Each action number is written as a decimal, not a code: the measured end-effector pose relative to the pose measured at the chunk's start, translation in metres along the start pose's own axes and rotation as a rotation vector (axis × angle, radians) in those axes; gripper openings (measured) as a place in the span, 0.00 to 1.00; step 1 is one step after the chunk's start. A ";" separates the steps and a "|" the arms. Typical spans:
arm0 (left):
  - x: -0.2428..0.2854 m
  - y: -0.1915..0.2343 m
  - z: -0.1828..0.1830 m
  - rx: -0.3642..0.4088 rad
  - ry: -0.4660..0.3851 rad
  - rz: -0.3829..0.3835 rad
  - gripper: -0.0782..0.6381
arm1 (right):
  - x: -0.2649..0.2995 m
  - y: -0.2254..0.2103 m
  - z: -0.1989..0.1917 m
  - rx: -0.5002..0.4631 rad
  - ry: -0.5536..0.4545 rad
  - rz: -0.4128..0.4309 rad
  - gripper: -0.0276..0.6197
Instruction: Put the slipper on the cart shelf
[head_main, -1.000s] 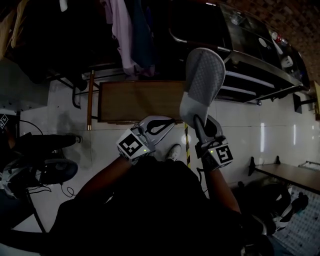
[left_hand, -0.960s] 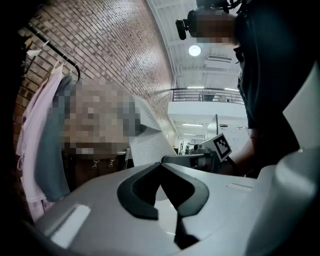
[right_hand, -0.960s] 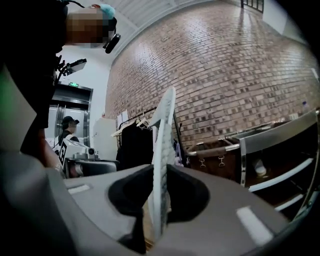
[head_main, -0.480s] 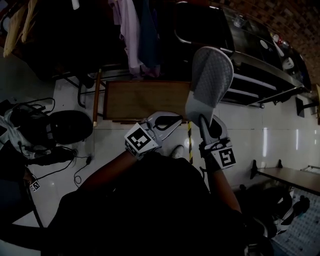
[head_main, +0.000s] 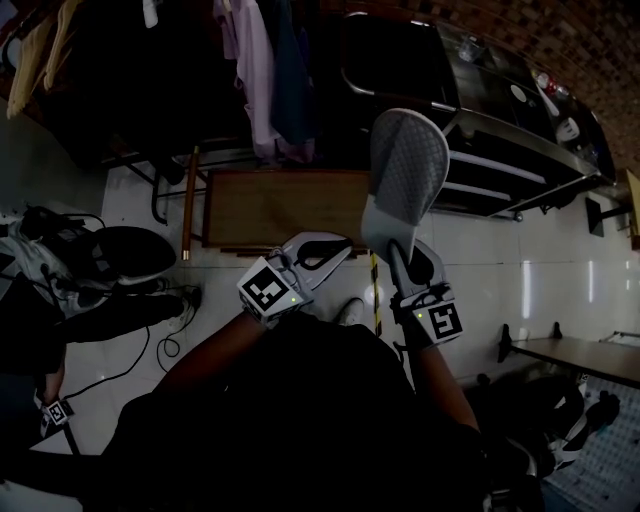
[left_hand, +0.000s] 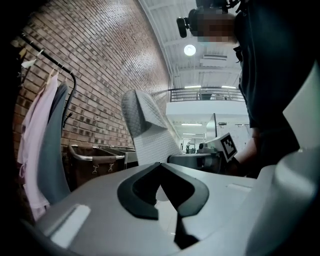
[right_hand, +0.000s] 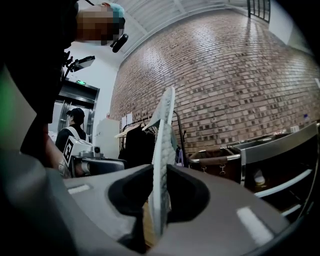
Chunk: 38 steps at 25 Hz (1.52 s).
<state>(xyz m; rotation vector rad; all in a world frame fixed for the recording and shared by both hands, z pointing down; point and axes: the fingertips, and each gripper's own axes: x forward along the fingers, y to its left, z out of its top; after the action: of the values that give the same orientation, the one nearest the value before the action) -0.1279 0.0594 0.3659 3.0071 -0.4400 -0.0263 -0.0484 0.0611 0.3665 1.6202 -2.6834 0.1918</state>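
Grey slipper (head_main: 406, 170) held aloft, its heel end pinched by the right hand-held gripper (head_main: 398, 250).
The right gripper view showed those jaws clamped on the slipper's thin edge, standing upright. Only the head view showed its dotted grey face, raised in front of the cart (head_main: 520, 150) (shelves dim, contents hard to make out). The left hand-held gripper (head_main: 322, 252) sat just beside, jaws pressed together on nothing. Both forearms reached forward.

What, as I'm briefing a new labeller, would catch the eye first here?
The grey slipper stands on end at centre, dotted sole showing, pinched at its lower end by the right gripper. Beside it the left gripper is shut, empty; the dark cart stands beyond, upper right.
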 end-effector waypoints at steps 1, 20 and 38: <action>-0.001 0.001 -0.001 -0.004 -0.005 0.005 0.11 | 0.000 0.001 -0.001 0.001 0.002 0.000 0.15; 0.037 -0.010 -0.034 -0.069 0.063 -0.088 0.11 | -0.051 -0.055 -0.044 0.123 0.059 -0.170 0.15; 0.215 -0.105 -0.041 0.041 0.093 -0.179 0.11 | -0.172 -0.207 -0.088 0.331 0.075 -0.171 0.15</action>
<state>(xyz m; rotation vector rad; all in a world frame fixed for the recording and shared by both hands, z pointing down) 0.1093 0.1020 0.3957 3.0620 -0.1635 0.1092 0.2089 0.1270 0.4638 1.8696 -2.5436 0.7119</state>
